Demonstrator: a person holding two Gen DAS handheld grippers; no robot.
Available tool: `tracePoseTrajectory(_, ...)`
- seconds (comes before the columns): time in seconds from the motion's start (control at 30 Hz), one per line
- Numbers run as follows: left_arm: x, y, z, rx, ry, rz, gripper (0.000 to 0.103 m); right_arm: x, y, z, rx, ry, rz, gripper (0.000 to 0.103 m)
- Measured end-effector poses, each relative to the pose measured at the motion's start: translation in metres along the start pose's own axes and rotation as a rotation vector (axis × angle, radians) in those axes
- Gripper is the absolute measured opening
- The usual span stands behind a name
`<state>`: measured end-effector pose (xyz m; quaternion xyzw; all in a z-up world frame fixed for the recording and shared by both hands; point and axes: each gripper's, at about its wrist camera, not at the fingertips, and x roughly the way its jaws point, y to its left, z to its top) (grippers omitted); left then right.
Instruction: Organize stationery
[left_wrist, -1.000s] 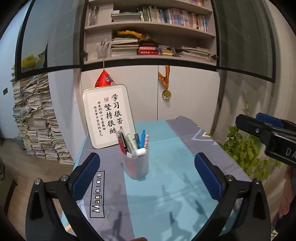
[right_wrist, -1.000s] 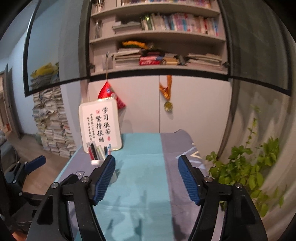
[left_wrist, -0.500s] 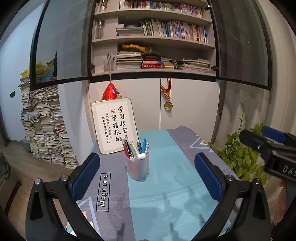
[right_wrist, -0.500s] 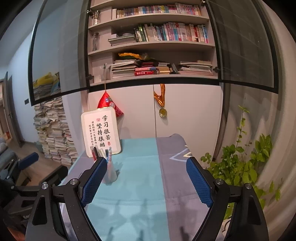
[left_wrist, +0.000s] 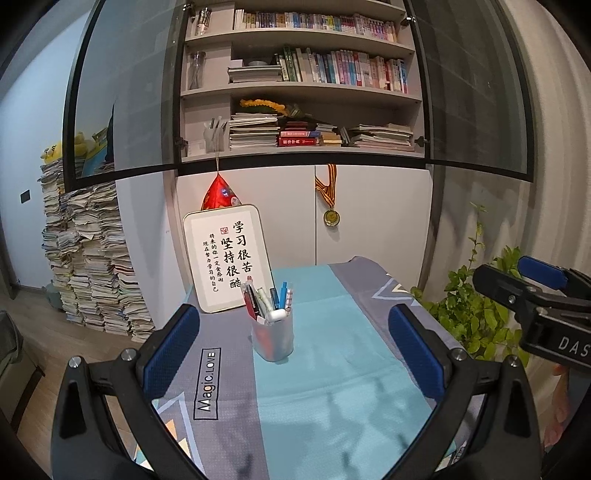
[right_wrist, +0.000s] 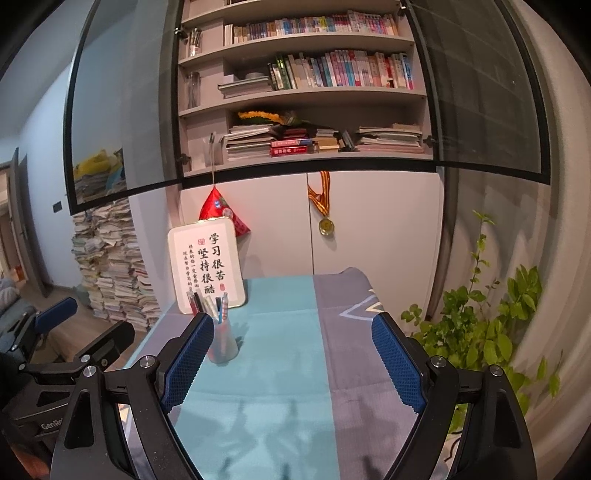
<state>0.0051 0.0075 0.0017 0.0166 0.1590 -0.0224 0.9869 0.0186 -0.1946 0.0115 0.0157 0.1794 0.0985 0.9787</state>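
Pens (left_wrist: 267, 297) stood gathered in the cup (left_wrist: 272, 338) mid-table (left_wrist: 332, 387) while we held left tool (left_wrist: 293, 349) and right tool (right_wrist: 293, 363) wide open, empty, apparently finished, needing only withdrawal.

Pens (left_wrist: 266, 300) in cup (left_wrist: 272, 338), sign (left_wrist: 227, 257) behind

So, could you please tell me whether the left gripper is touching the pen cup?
Apart. In the left wrist view, the left gripper stands open and the pen cup sits farther back on the tablecloth, with bare cloth between it and both fingers.
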Motion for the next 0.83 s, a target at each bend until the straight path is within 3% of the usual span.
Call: tracePoseTrajectory(0.83,-0.0018,0.0002,-0.0044,-0.003,0.003,0.003,0.102,-0.0043,0.0053,-0.0024,0.004,0.016,-0.002,0.088)
